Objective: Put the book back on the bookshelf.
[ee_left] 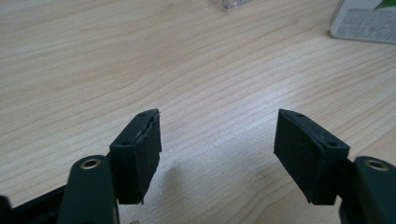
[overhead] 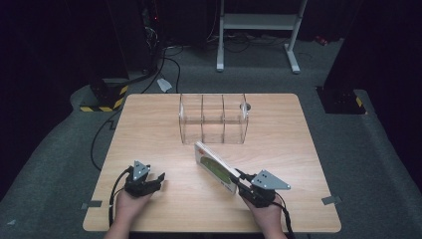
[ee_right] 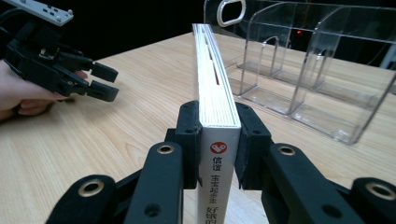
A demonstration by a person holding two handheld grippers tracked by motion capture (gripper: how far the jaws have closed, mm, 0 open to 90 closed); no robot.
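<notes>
The right claw (ee_right: 217,140) is clenched on a book (ee_right: 212,88), its two black pads pressed against the front and back covers right at the spine end. Seen along that claw in the right gripper view, the book stands on edge between the jaws, spine toward the camera with a red emblem and printed characters on it, and the white page block runs straight away from the claw over the tabletop (ee_right: 116,121). In the high view the right claw (overhead: 242,180) sits at the near right of the tabletop (overhead: 149,134) and the book (overhead: 215,166) reaches from it up and to the left, its green-and-white cover tilted upward; whether its lower edge rests on the wood cannot be told.

Beyond the far end of the book, a little apart from it, stands a clear acrylic organizer (overhead: 213,118) with upright dividers; from the right claw it lies ahead and slightly to the right (ee_right: 317,60).

The left claw (ee_left: 217,154) is released, its jaws standing wide with bare wood between them. It sits low over the tabletop, well to the left of the right claw (overhead: 158,180), held in a hand (overhead: 130,201). From it, a corner of the book (ee_left: 364,21) shows ahead and off to the right, well clear of its pads.
</notes>
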